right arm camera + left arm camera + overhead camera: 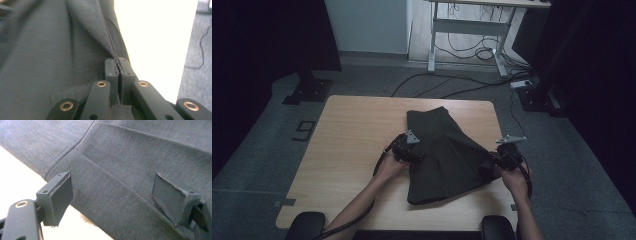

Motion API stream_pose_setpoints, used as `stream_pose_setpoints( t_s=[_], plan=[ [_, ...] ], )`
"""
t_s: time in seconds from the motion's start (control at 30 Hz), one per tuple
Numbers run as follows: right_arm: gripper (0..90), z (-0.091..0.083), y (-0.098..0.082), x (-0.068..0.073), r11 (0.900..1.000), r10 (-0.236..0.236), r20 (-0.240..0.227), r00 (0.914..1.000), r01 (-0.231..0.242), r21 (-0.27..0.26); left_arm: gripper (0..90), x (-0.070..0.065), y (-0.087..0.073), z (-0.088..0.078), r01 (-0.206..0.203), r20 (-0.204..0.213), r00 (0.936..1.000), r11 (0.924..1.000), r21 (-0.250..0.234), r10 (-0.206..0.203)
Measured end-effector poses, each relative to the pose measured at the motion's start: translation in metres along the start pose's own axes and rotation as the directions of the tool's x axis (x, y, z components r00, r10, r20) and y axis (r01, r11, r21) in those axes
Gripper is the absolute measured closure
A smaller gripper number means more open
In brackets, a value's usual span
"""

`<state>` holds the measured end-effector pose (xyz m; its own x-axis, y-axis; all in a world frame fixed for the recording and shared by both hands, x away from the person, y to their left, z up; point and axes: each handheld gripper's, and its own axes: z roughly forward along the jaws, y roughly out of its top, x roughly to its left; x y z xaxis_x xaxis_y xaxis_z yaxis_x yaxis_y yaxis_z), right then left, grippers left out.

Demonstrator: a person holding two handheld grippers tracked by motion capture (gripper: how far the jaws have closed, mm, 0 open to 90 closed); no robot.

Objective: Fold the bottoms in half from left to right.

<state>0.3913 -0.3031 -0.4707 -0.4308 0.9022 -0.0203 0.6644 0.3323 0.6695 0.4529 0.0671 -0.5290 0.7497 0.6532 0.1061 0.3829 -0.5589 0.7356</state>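
High view: dark skirt (444, 155) flat on table (357, 130), long axis far to near, narrow waist far, flared hem near. No readable label. Left gripper (408, 150) at skirt's left edge, jaws spread over fabric. Right gripper (504, 157) at right edge, clamped on a fold of hem; contact shadowed there.

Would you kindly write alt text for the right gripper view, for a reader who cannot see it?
The right gripper has its two black jaws shut on a raised fold at the edge of a dark grey garment, which spreads across the left of the picture. To the right lies the bright, overexposed table, with grey floor and a cable beyond it.
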Motion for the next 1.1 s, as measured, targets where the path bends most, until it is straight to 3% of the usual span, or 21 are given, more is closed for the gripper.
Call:
stream_pose_setpoints(
  t_s=[0.1,0.17,0.27,0.3,0.33,0.37,0.47,0.5,0.53,0.57,0.6,0.7,0.77,0.83,0.97,1.1],
  plan=[
    [79.8,0.012,-0.007,-0.010,0.999,0.026,-0.004,0.9996,-0.026,0.022,15.5,-0.002,0.002,-0.010,0.004,0.004,1.0000,0.9998,-0.017,-0.004],
    [61.4,0.022,-0.013,-0.018,0.998,0.032,0.024,0.9992,-0.033,0.052,14.4,-0.002,0.002,-0.018,0.005,0.007,1.0000,0.9997,-0.022,-0.004],
    [43.9,0.023,-0.012,-0.027,0.998,0.016,0.076,0.9970,-0.021,0.064,14.2,-0.002,0.000,-0.033,-0.001,-0.003,1.0000,0.9996,-0.029,0.001],
    [37.2,0.016,-0.007,-0.029,0.999,0.012,0.087,0.9961,-0.014,0.029,14.2,-0.001,-0.001,-0.044,0.032,0.001,0.9995,0.9981,-0.052,-0.032],
    [37.2,0.016,-0.007,-0.029,0.999,0.012,0.087,0.9961,-0.014,0.029,14.2,-0.001,-0.001,-0.044,0.032,0.001,0.9995,0.9981,-0.052,-0.032],
    [33.4,0.010,0.000,-0.028,1.000,0.004,0.074,0.9972,-0.004,-0.002,14.1,-0.001,-0.004,-0.051,0.082,0.029,0.9964,0.9943,-0.069,-0.080],
    [30.7,0.012,0.005,-0.022,1.000,-0.021,0.062,0.9978,0.022,-0.015,13.7,-0.006,-0.009,-0.054,0.112,0.058,0.9924,0.9915,-0.066,-0.108],
    [30.1,0.021,0.006,-0.017,0.999,-0.036,0.042,0.9985,0.036,0.001,12.7,-0.010,-0.011,-0.053,0.116,0.067,0.9914,0.9915,-0.060,-0.112],
    [30.1,0.021,0.006,-0.017,0.999,-0.036,0.042,0.9985,0.036,0.001,12.7,-0.015,-0.015,-0.052,0.116,0.079,0.9906,0.9920,-0.049,-0.112],
    [29.2,0.035,0.002,-0.015,0.999,-0.040,0.031,0.9987,0.039,0.032,11.6,-0.027,-0.022,-0.047,0.102,0.089,0.9910,0.9945,-0.020,-0.100],
    [29.2,0.035,0.002,-0.015,0.999,-0.040,0.031,0.9987,0.039,0.032,11.1,-0.027,-0.022,-0.047,0.102,0.089,0.9910,0.9945,-0.020,-0.100],
    [28.3,0.057,-0.015,-0.019,0.998,-0.004,0.033,0.9995,0.002,0.070,10.9,-0.040,-0.033,-0.038,0.075,0.088,0.9932,0.9969,0.024,-0.077],
    [28.2,0.060,-0.019,-0.021,0.997,0.004,0.035,0.9994,-0.006,0.074,11.0,-0.044,-0.039,-0.034,0.077,0.076,0.9939,0.9965,0.034,-0.079],
    [27.4,0.063,-0.029,-0.024,0.998,0.043,0.023,0.9988,-0.045,0.051,12.1,-0.044,-0.041,-0.032,0.091,0.074,0.9928,0.9951,0.038,-0.094],
    [28.1,0.062,-0.033,-0.024,0.995,0.084,-0.003,0.9965,-0.084,0.060,12.4,-0.045,-0.041,-0.033,0.028,0.040,0.9987,0.9983,0.052,-0.030],
    [29.1,0.057,-0.036,-0.013,0.995,0.070,-0.019,0.9974,-0.068,0.074,12.3,-0.039,-0.043,-0.037,0.016,0.020,0.9997,0.9975,0.068,-0.017]
  ],
)
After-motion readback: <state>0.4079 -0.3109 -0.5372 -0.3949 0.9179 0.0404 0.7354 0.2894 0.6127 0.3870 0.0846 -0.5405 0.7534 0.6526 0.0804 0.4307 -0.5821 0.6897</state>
